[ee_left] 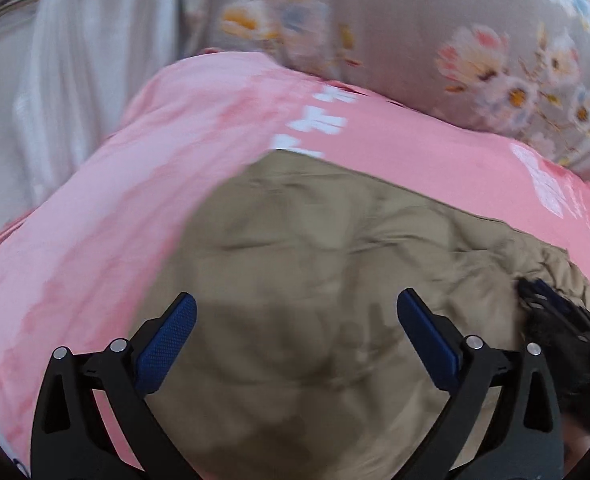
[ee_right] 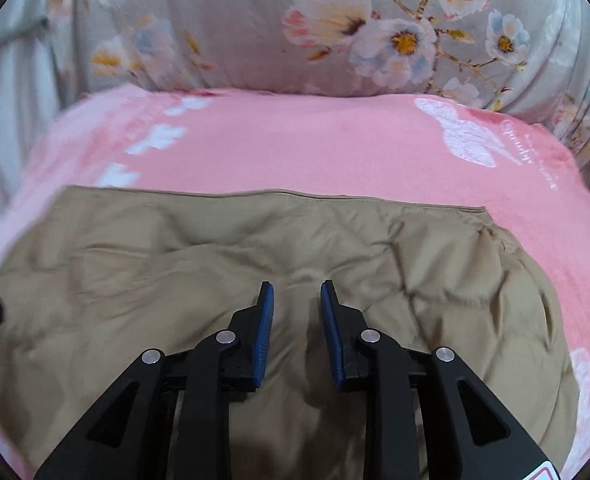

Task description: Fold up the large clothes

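Left wrist view, left hand-held gripper (ee_left: 295,312) wide apart, empty, above tan garment (ee_left: 303,248), right hand-held gripper (ee_right: 297,300) slightly parted, empty

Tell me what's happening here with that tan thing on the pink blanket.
A person is working with two handheld grippers over a tan padded garment, probably a jacket, spread on a pink blanket in front of a floral cushion. The left gripper is wide open above the garment with nothing between its jaws. The right gripper is narrowly open and also empty. Neither holds the fabric; its far edge lies straight.
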### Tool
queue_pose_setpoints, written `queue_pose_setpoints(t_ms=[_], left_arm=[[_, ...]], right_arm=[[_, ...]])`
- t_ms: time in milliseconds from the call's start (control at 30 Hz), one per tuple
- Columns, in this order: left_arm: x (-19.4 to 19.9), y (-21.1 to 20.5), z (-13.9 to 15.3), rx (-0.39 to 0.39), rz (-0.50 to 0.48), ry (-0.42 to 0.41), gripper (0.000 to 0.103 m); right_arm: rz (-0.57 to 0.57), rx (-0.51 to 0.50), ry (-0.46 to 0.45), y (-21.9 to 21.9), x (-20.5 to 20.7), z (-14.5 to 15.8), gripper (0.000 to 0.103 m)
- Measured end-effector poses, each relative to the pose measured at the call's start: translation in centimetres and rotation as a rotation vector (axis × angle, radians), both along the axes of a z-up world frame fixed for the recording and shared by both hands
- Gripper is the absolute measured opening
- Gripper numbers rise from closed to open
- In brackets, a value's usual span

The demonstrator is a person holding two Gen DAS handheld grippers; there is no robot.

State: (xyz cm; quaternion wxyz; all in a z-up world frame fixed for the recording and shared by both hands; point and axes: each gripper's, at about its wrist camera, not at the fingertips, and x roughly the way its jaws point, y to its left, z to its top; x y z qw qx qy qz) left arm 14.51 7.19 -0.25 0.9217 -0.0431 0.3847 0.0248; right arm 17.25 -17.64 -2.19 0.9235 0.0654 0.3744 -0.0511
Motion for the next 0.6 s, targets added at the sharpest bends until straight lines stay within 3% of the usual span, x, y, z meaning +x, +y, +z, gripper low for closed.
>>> queue_pose_setpoints(t_ms=[200,267,400,600], left_arm=[[-2.9,11.1,-3.2,-0.293,0.208,0.092,0.098],[-3.2,12.1,-4.4,-0.337,0.220,0.117,0.098],[-2.8,11.1,-6.4,-0.450,0.141,0.162,0.098],[-2.1,7.8,-6.6,-0.400,0.068,0.143,0.098]], right_arm=[[0.103,0.049,-0.011,2.6,-5.2,0.8,0.024],[0.108,0.055,0.014,2.9,-5.4,0.0,0.024],[0.119,0.070,0.026,2.6,-5.2,-1.8,0.024],[0.125,0.120,0.005,1.9,-5.2,-2.8,0.025]])
